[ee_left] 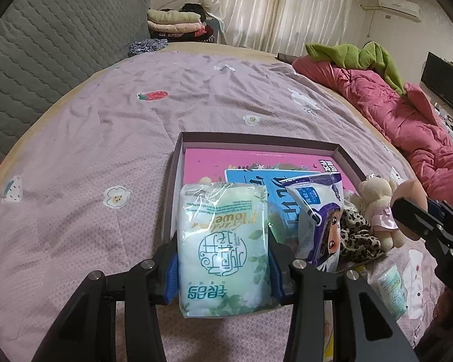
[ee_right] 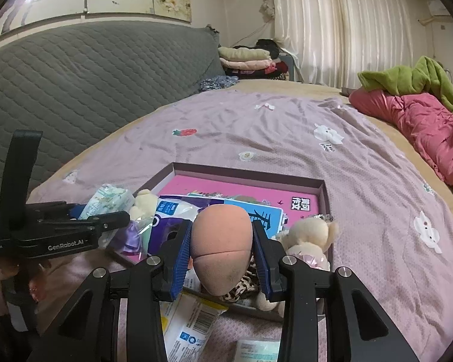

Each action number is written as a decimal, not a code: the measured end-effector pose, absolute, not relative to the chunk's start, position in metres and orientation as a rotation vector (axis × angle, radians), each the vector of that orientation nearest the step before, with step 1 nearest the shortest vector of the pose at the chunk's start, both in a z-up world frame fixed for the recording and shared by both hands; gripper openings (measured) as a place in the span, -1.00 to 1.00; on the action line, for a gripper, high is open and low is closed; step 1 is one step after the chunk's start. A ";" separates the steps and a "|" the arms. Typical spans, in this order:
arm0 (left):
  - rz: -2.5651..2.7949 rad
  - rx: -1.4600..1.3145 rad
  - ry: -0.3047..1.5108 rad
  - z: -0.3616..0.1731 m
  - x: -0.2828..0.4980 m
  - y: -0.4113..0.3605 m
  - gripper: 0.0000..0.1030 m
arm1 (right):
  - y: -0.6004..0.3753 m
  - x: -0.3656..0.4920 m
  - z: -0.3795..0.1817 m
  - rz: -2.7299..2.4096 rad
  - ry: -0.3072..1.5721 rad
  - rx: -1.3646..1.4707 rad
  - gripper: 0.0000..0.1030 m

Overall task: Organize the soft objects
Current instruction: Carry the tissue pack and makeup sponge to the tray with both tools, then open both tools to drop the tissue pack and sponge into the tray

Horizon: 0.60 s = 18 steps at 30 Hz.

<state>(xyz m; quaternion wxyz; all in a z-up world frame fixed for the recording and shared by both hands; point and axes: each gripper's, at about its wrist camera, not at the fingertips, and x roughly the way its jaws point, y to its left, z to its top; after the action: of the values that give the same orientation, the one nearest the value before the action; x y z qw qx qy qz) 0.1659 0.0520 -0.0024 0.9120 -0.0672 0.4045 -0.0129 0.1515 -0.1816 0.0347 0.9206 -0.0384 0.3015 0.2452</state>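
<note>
The left gripper (ee_left: 223, 259) has its jaws part way open, and the blue pads press on both sides of a pale green tissue pack (ee_left: 225, 250). The pack hangs in the jaws over the near left corner of a flat box (ee_left: 256, 138).

The right gripper (ee_right: 222, 259) has its jaws part way open too. They squeeze a soft peach sponge (ee_right: 222, 247) shaped like an egg. The sponge sits between the blue pads, above the near edge of the box (ee_right: 247, 170).

The box lies on a bed with a purple sheet (ee_left: 105, 114). The sheet has little pictures on it, like a strawberry (ee_left: 154, 95). Inside the box is a pink book (ee_left: 226, 160) with a blue book (ee_left: 256, 181) on top. A bag with a cartoon face (ee_left: 320, 226) leans in the box next to the green pack. Beside the bag is a spotted leopard cloth (ee_left: 356, 235), and a small cream teddy bear (ee_left: 377, 208) in a pink skirt sits at the right side of the box.

Another small green pack (ee_left: 391, 289) lies on the sheet, outside the box, near the right gripper.

A pink quilt (ee_left: 407, 120) and a green blanket (ee_left: 362, 57) are piled at the far side of the bed.
</note>
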 end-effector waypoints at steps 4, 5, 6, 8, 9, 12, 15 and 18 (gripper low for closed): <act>-0.022 -0.139 0.832 -0.003 0.166 0.052 -0.10 | -0.181 0.158 0.033 0.494 0.611 -0.093 -0.24; -0.019 -0.139 0.831 -0.002 0.167 0.053 -0.10 | -0.182 0.160 0.033 0.492 0.610 -0.094 -0.24; -0.017 -0.142 0.831 -0.003 0.168 0.054 -0.10 | -0.182 0.163 0.032 0.490 0.611 -0.093 -0.24; -0.012 -0.143 0.831 -0.003 0.170 0.055 -0.10 | -0.183 0.168 0.031 0.490 0.619 -0.082 -0.24; -0.011 -0.143 0.833 -0.004 0.171 0.055 -0.10 | -0.183 0.170 0.029 0.492 0.625 -0.080 -0.24; -0.010 -0.140 0.835 -0.005 0.174 0.055 -0.10 | -0.179 0.176 0.023 0.502 0.647 -0.082 -0.24; -0.010 -0.127 0.842 -0.008 0.179 0.053 -0.10 | -0.174 0.182 0.015 0.498 0.664 -0.105 -0.24; -0.007 -0.119 0.855 -0.013 0.182 0.052 -0.10 | -0.170 0.187 0.005 0.490 0.695 -0.117 -0.23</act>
<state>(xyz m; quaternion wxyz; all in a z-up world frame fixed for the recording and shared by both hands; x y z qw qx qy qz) 0.1818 0.0523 -0.0127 0.9083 -0.0574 0.4144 -0.0035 0.1866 -0.1696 0.0053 0.9093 -0.0569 0.3369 0.2375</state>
